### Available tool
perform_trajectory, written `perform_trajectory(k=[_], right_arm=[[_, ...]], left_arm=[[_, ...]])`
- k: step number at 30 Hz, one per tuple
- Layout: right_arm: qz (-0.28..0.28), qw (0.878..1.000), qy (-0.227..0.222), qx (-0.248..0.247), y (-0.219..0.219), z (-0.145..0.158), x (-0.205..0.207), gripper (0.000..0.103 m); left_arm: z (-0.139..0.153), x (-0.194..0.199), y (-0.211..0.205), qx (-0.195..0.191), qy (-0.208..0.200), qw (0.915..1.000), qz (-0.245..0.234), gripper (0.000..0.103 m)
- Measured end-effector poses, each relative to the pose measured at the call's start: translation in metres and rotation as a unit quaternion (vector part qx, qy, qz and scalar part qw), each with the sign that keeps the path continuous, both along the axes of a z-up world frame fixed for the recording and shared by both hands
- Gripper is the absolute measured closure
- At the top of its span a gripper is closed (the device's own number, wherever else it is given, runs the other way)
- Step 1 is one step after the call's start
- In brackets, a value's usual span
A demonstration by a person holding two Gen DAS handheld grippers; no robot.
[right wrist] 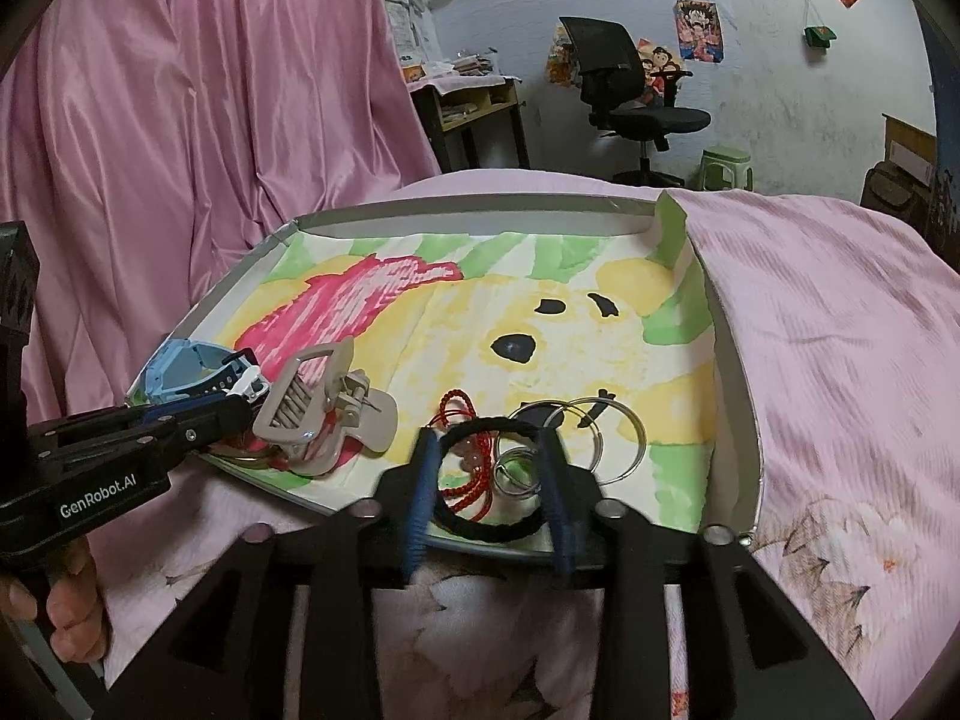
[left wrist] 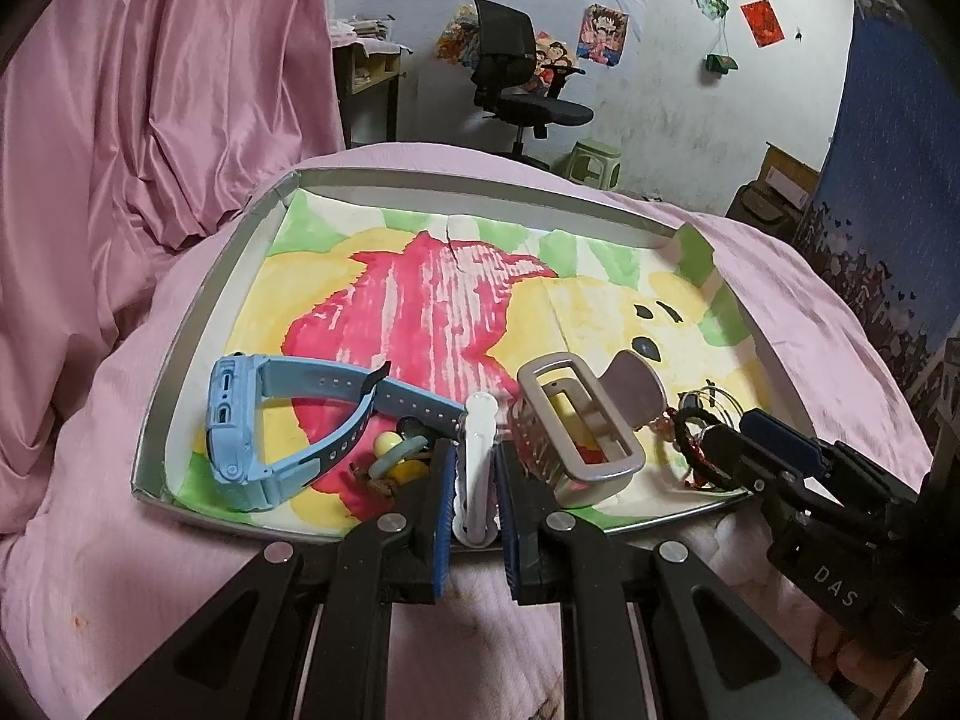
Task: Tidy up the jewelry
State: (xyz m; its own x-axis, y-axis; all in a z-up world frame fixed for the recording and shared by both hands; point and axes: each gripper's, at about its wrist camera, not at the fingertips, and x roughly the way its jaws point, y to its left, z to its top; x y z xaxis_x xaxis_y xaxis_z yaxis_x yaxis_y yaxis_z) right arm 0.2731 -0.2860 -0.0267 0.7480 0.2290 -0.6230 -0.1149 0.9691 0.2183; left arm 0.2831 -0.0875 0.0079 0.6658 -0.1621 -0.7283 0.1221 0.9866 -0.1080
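A shallow tray (left wrist: 180, 324) lined with a painted paper lies on a pink bedspread. My left gripper (left wrist: 476, 456) is shut on a white hair clip (left wrist: 478, 468) at the tray's near edge. A light blue watch (left wrist: 282, 420) lies to its left, a grey claw clip (left wrist: 576, 426) to its right. My right gripper (right wrist: 489, 456) is open around a black hair tie (right wrist: 480, 525), a red cord bracelet (right wrist: 465, 456) and a small silver ring (right wrist: 517, 469). Silver hoops (right wrist: 591, 429) lie just beyond. The right gripper also shows in the left wrist view (left wrist: 729, 447).
The pink bedspread (right wrist: 840, 360) overlaps the tray's right rim (right wrist: 735, 396). A pink curtain (left wrist: 150, 90) hangs at the left. Small beaded pieces (left wrist: 396, 456) lie under the watch strap. An office chair (left wrist: 510, 72) and green stool (left wrist: 594, 162) stand far behind.
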Motion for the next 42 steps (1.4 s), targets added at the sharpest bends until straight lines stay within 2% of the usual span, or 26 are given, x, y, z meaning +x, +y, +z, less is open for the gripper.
perform_trajectory(k=[4,8,11,14,15,17,20,22,23,26,31,42], right_arm=[[-0.007,1.0,-0.003,0.004,-0.005,0.001,-0.002,0.067],[-0.013,1.0,-0.018,0.005,-0.007,0.007,-0.007,0.058],[-0.016,0.999,-0.029,-0.001,-0.006,0.013,-0.012,0.051],[-0.015,0.999,-0.037,-0.004,-0.007,0.02,-0.019,0.041],[-0.016,0.999,-0.04,-0.007,-0.007,0.022,-0.02,0.036],[-0.018,0.999,-0.044,-0.013,-0.006,0.026,-0.025,0.031],[-0.022,0.998,-0.054,-0.017,-0.007,0.033,-0.034,0.025],[-0.026,0.998,-0.062,-0.018,-0.008,0.038,-0.041,0.017],[-0.026,0.997,-0.067,-0.017,-0.009,0.04,-0.044,0.013],[-0.029,0.996,-0.084,-0.017,-0.01,0.049,-0.057,0.011],[-0.036,0.993,-0.108,-0.017,-0.009,0.058,-0.076,0.003],[-0.042,0.988,-0.148,-0.014,0.003,0.07,-0.126,0.003]], left_arm=[[0.003,-0.004,0.005,-0.011,-0.005,0.9999,0.005,0.088],[0.008,-0.008,0.012,-0.029,-0.017,0.9994,0.011,0.086],[0.013,-0.014,0.019,-0.044,-0.027,0.9986,0.015,0.079],[0.018,-0.02,0.022,-0.048,-0.04,0.9979,0.016,0.056],[0.02,-0.024,0.024,-0.047,-0.047,0.9976,0.018,0.043],[0.027,-0.033,0.027,-0.047,-0.069,0.9963,0.021,0.041],[0.032,-0.04,0.03,-0.048,-0.077,0.9956,0.025,0.038],[0.034,-0.048,0.033,-0.051,-0.084,0.9948,0.026,0.028],[0.035,-0.051,0.034,-0.051,-0.089,0.9944,0.027,0.026],[0.04,-0.064,0.037,-0.048,-0.107,0.9927,0.03,0.02],[0.048,-0.09,0.043,-0.053,-0.146,0.9867,0.049,0.007],[0.053,-0.14,0.054,-0.034,-0.193,0.9793,0.053,0.003]])
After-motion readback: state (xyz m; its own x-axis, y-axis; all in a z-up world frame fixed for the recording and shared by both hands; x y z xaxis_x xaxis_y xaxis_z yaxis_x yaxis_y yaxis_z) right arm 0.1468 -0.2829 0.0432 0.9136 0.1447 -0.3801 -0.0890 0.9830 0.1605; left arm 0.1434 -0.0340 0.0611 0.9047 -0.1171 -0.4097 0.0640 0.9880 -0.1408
